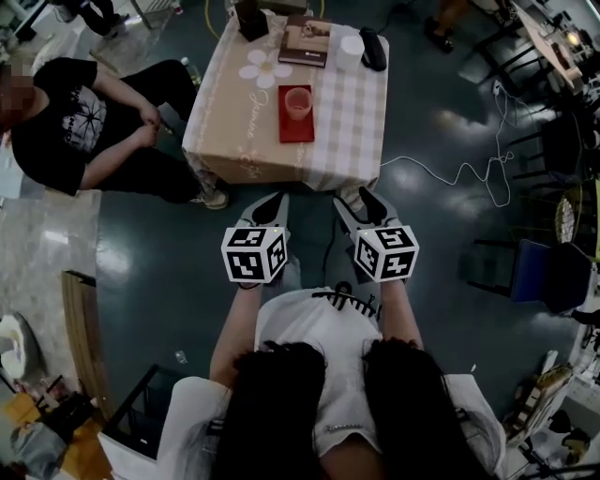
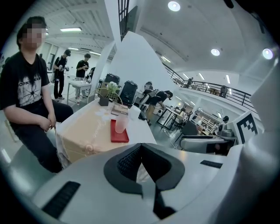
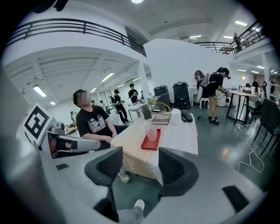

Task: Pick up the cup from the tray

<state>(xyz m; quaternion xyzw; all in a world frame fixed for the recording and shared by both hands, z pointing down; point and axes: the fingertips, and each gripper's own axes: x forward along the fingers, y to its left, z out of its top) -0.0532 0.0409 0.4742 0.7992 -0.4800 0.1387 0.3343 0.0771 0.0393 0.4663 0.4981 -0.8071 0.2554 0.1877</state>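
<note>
A translucent pink cup (image 1: 298, 101) stands upright on a red tray (image 1: 294, 130), on a small table with a beige and checked cloth (image 1: 234, 131). Both grippers hover over the floor short of the table's near edge, well away from the cup. My left gripper (image 1: 271, 204) is shut with nothing in it; its pads meet at the tips (image 2: 141, 148). My right gripper (image 1: 359, 201) is open and empty, with a wide gap between its pads (image 3: 140, 164). The left gripper view shows the cup (image 2: 121, 124) and tray (image 2: 119, 136) ahead. In the right gripper view the cup (image 3: 151, 132) and tray (image 3: 150, 142) sit beyond the jaws.
A book (image 1: 307, 40), a white roll (image 1: 351, 49), a black object (image 1: 373, 47) and a dark box (image 1: 251, 19) lie at the table's far end. A person in black (image 1: 84, 131) sits left of the table. A white cable (image 1: 459, 173) trails on the floor at right.
</note>
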